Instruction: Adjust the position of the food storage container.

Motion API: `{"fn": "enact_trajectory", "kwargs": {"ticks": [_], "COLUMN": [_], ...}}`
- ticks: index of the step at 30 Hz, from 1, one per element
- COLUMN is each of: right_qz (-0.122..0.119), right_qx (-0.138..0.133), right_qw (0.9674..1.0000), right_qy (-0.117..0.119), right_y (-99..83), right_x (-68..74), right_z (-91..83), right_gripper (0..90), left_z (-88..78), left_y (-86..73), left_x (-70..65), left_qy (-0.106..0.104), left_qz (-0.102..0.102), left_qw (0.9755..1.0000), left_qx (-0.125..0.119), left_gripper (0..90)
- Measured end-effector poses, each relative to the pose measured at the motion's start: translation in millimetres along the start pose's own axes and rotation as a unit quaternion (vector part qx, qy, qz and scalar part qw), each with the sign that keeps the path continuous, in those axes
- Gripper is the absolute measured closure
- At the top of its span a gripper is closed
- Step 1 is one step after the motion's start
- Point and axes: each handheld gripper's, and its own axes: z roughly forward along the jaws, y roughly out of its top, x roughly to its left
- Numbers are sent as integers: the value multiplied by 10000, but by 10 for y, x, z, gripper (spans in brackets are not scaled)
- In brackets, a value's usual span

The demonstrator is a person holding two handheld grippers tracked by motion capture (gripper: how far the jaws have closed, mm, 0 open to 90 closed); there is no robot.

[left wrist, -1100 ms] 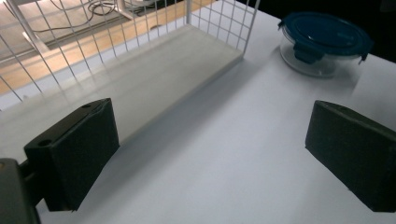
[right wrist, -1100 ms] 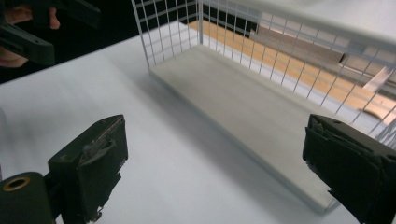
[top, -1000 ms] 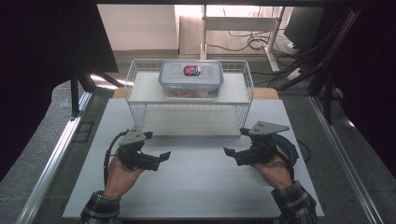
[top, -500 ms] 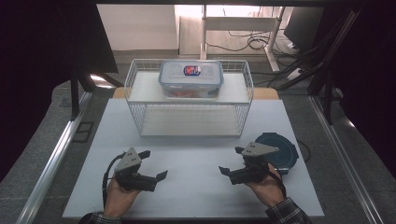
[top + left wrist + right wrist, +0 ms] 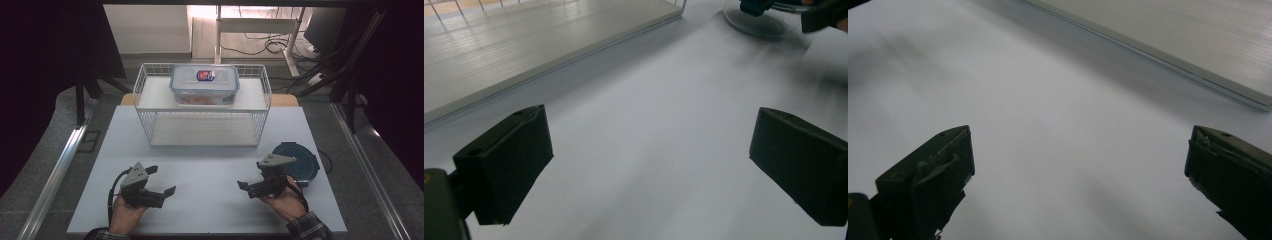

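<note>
My left gripper (image 5: 162, 181) rests low over the white table (image 5: 210, 165) at the front left, held in a hand, jaws wide open with nothing between them. In the left gripper view its gripper (image 5: 649, 165) looks along bare tabletop. My right gripper (image 5: 245, 189) sits at the front right, pointing left; its jaws have just been opening and stand wide apart on nothing. The right gripper view shows its gripper (image 5: 1073, 175) over bare table too. A clear lidded container (image 5: 205, 82) stands on top of a white wire rack (image 5: 145, 107) at the back.
A dark blue round lid (image 5: 302, 160) lies on the table just behind the right hand; the left gripper view catches this lid (image 5: 754, 22) at its top edge. The rack's lower shelf (image 5: 524, 45) (image 5: 1198, 40) lies ahead of both grippers. Dark floor surrounds the table.
Both hands have sunk toward the table and drawn back to its front edge. The right hand has uncovered the blue round lid behind it.
</note>
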Motion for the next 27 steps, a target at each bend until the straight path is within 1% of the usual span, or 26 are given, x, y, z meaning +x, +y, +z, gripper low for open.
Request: {"fn": "enact_trajectory", "kwargs": {"ticks": [1, 3, 5, 6, 7, 9, 12, 13, 14, 15, 17, 19, 21, 23, 27], "right_qz": [-24, -52, 18, 90, 132, 181, 261, 330, 330, 398, 585, 767, 887, 966, 1009], "right_qx": [-36, -69, -154, -199, -207, -171, -193, -183, -183, -177, -194, -196, -244, -255, -228], "right_qw": [9999, 9995, 9982, 9975, 9970, 9954, 9929, 9901, 9901, 9882, 9840, 9801, 9764, 9718, 9651], "right_qy": [-105, -305, -583, -678, -728, -924, -1141, -1350, -1350, -1467, -1672, -1820, -1955, -2138, -2405], "right_y": [11, 31, 42, 40, 35, 5, -49, -93, -93, -116, -163, -210, -252, -288, -335], "right_x": [-22, -80, -178, -257, -308, -458, -643, -777, -777, -845, -979, -1094, -1183, -1253, -1336], "right_z": [-25, -80, -163, -221, -253, -344, -448, -515, -515, -550, -625, -693, -753, -806, -865], "right_gripper": [22, 95, 247, 354, 426, 580, 749, 858, 858, 884, 888, 889, 889, 889, 888], "left_z": [3, 9, 17, 21, 28, 44, 61, 64, 68, 72, 79, 83, 84, 85, 89], "left_y": [-2, -3, -7, -9, -12, -21, -26, -25, -26, -27, -31, -34, -32, -33, -37], "left_x": [0, 1, 2, 2, 5, 10, 8, 5, 4, 4, 8, 13, 14, 15, 22], "left_qy": [-2, -18, -43, -49, -61, -115, -134, -154, -161, -169, -158, -170, -167, -163, -166], "left_qz": [7, 16, 9, 3, -5, -25, -3, -7, -6, -5, 10, 6, -1, -6, -21], "left_qw": [10000, 10000, 10000, 10000, 10000, 9999, 9998, 9997, 9997, 9997, 9996, 9996, 9996, 9996, 9996], "left_qx": [7, 21, 33, 46, 70, 119, 172, 174, 178, 192, 227, 232, 221, 220, 227], "left_gripper": [30, 31, 32, 32, 33, 34, 35, 36, 36, 36, 37, 37, 38, 38, 38]}}
